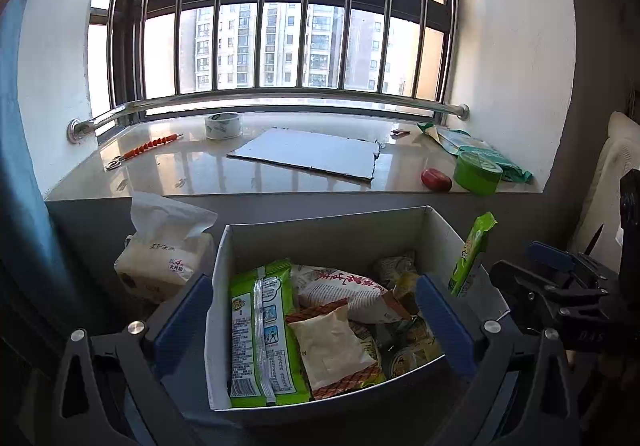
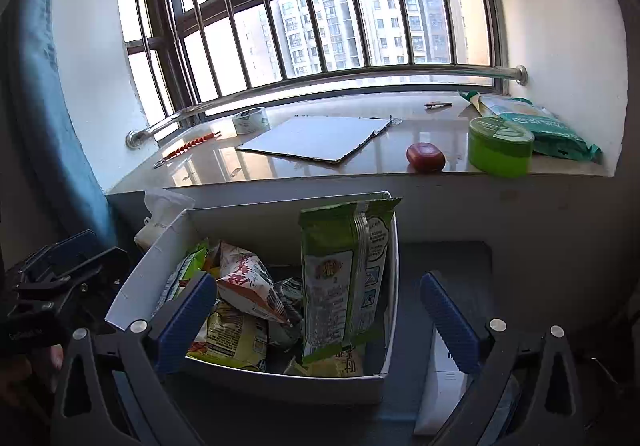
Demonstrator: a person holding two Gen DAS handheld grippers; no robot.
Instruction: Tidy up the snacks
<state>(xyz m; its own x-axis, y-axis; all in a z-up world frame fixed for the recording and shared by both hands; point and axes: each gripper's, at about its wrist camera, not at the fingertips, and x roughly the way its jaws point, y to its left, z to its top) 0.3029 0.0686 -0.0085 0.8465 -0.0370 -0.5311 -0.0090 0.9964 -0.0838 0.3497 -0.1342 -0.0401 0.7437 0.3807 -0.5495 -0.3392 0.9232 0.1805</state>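
Observation:
A white cardboard box [image 1: 320,230] below the windowsill holds several snack packets: a green packet [image 1: 260,330], a white and red one [image 1: 344,290] and a beige one [image 1: 332,346]. My left gripper [image 1: 316,322] is open and empty, its fingers either side of the box's near end. In the right wrist view the box [image 2: 280,382] shows a green packet [image 2: 344,278] standing upright against its right wall. My right gripper [image 2: 318,318] is open and empty above the box's near right corner. It also appears in the left wrist view [image 1: 552,278] at the right.
A tissue pack [image 1: 164,250] stands left of the box. The windowsill [image 1: 200,174] carries a cardboard sheet [image 1: 312,152], a tape roll [image 1: 223,125], an orange tool [image 1: 148,146], a red object [image 1: 436,179], a green tub [image 1: 478,172] and a green bag [image 2: 536,126]. A white box [image 2: 440,386] lies at right.

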